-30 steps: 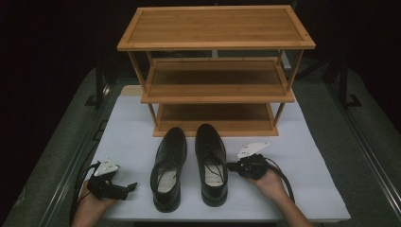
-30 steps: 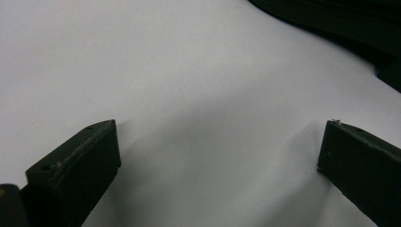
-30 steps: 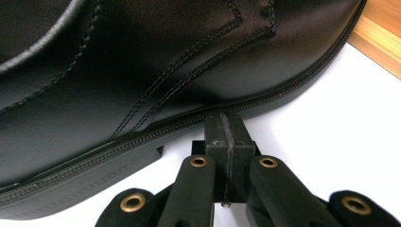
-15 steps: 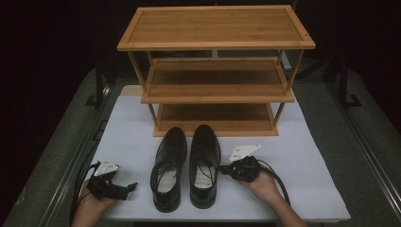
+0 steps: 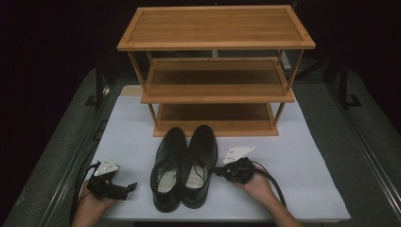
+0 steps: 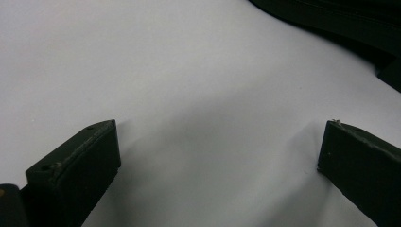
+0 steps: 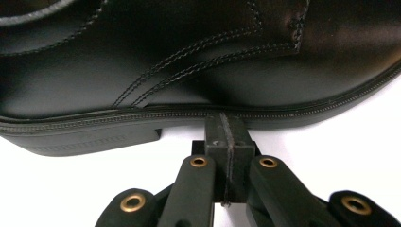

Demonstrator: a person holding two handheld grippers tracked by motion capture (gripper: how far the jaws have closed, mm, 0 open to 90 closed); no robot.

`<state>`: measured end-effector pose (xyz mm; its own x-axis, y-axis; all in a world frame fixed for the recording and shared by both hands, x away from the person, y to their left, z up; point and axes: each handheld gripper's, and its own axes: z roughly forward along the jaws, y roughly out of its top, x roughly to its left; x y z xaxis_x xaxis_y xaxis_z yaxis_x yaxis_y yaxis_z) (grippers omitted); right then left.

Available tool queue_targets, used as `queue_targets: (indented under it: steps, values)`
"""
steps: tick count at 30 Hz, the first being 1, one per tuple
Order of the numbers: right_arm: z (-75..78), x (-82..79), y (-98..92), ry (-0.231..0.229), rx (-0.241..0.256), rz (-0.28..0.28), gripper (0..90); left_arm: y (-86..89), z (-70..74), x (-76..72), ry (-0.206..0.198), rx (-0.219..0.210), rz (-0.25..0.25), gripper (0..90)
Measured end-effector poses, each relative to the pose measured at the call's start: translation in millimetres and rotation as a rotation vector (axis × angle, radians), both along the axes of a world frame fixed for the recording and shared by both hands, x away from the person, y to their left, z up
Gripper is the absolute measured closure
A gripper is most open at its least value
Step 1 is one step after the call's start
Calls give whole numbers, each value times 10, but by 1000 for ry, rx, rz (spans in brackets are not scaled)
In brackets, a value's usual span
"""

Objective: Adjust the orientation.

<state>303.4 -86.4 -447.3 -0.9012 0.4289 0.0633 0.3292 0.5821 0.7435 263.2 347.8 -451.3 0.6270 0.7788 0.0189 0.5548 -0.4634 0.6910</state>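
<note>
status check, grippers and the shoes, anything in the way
Left gripper open, resting on the white mat, clear of the shoes. Right gripper shut, tips against the sole edge of the right shoe. Left shoe alongside. Path to the rack clear.

You're in lab/recording setup, not home: white sheet (image 5: pixel 302 156) over table, dark grey padding (image 5: pixel 373 156) along its edges, black backdrop, stand legs (image 5: pixel 347 90) at far corners, bare wooden shoe rack (image 5: pixel 215 28) at sheet's far edge.

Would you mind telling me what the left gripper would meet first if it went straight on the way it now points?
Probably the nearer black shoe: the left gripper, jaws open over the white mat, points toward it.
</note>
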Motion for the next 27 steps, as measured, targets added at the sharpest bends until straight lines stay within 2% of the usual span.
queue_targets:
  steps: [4,5,7,8,10,11,13,14,15,16,18,19,21,24,27]
  values:
    - [-4,9,-21,4,-7,-6,863,2,2,0,0,-3,1,0]
    - [6,11,-35,8,-2,-16,823,2,5,1,1,-3,1,0]
    - [19,9,-47,11,2,-27,799,2,10,-1,3,-6,4,0]
    - [49,8,-79,15,13,-43,720,9,19,-1,1,-4,5,27]
    - [67,8,-99,9,19,-57,688,22,46,-6,-5,-10,16,102]
    - [87,9,-122,14,26,-62,670,32,68,-9,-7,-25,14,102]
    - [142,0,-174,28,44,-85,570,38,122,-19,-15,-56,14,145]
    - [156,-6,-189,32,49,-90,551,26,186,-28,-25,-78,9,153]
    - [156,-6,-189,32,49,-90,551,26,186,-28,-25,-78,9,186]
    - [183,-16,-216,36,63,-99,537,10,264,-40,-44,-98,-1,230]
    - [197,-22,-225,38,69,-103,527,-6,304,-40,-52,-113,-1,243]
    - [227,-21,-242,49,78,-109,510,-38,387,-37,-64,-129,-19,257]
    - [249,-14,-246,53,71,-109,499,-57,428,-35,-74,-130,-27,298]
    - [338,-5,-276,58,68,-133,490,-124,532,-24,-84,-141,-52,311]
    - [424,-19,-300,39,82,-141,482,-201,624,-10,-90,-155,-79,327]
